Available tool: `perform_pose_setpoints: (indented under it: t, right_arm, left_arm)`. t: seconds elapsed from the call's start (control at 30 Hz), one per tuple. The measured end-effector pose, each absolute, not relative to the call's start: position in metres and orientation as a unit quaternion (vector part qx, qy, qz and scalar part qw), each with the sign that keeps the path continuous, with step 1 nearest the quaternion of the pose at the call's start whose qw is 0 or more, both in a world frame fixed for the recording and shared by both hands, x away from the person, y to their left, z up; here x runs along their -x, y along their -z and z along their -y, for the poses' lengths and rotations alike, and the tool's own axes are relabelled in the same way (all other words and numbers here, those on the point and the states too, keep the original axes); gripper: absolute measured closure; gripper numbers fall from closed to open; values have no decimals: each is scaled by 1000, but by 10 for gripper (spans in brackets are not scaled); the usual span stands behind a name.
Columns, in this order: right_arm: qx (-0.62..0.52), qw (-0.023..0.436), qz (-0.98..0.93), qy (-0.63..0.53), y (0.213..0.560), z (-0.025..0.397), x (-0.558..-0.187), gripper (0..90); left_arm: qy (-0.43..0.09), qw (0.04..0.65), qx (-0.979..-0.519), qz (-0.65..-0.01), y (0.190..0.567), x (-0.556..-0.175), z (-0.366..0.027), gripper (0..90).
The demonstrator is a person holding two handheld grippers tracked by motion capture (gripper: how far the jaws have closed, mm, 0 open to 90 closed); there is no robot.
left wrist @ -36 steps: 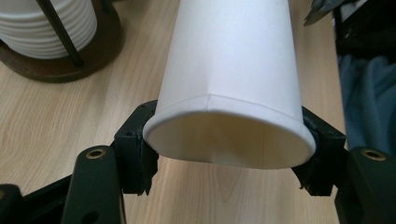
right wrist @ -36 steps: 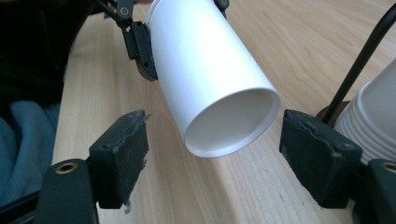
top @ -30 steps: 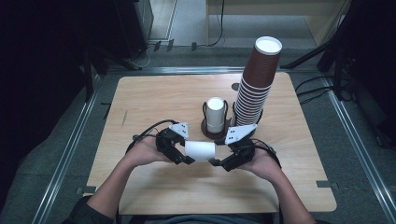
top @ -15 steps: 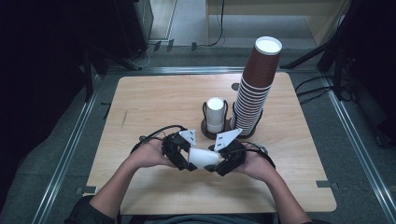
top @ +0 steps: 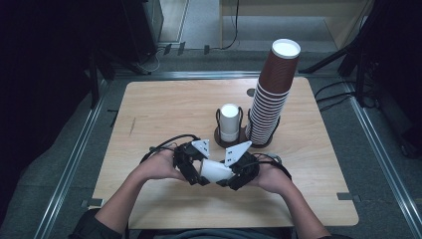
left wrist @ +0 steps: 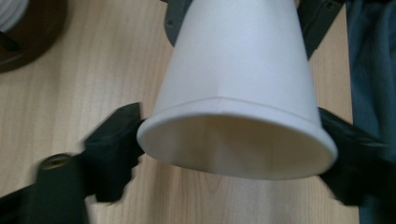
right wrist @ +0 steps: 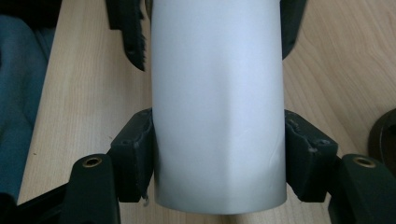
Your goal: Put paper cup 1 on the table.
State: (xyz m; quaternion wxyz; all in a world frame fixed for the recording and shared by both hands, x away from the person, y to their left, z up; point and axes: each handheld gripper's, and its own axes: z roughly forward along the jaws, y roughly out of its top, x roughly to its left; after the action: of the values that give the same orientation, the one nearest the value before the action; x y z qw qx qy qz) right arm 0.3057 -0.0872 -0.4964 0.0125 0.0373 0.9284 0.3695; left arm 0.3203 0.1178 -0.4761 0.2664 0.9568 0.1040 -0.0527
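Observation:
A white paper cup [top: 215, 171] lies sideways between my two grippers, just above the near middle of the table. My left gripper [top: 198, 172] is shut on its wide rim end. In the left gripper view the open mouth of the cup [left wrist: 238, 93] faces the camera, and the left gripper [left wrist: 229, 158] has a jaw pressed on each side of the rim. My right gripper [top: 233, 177] is shut on the narrower end. The right gripper view looks along the cup [right wrist: 219, 102], with the right gripper [right wrist: 219, 158] clamping its wall from both sides.
A tall stack of brown cups [top: 271, 94] stands right of centre. Beside it, white cups [top: 229, 122] sit in a dark wire holder [top: 218, 133]. The wooden table [top: 159, 109] lies beneath, and the person's clothing [left wrist: 373, 70] is at its near edge.
Both grippers have moved toward the person with the white cup held between them, and have drawn closer together. The cup now tilts slightly.

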Motion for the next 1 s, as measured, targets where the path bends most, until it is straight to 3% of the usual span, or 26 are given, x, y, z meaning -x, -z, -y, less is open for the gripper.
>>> perform_pose_setpoints:
  t: [0.17, 1.0]
  right_arm:
    - [-53, 13, -919, -391, 491, 96, -308, 350]
    - [-107, 3, -857, -503, 479, 120, -315, 346]
  left_arm:
    - [45, 301, -945, -123, 470, -322, -126, 39]
    - [42, 428, -886, -173, 453, -326, -145, 38]
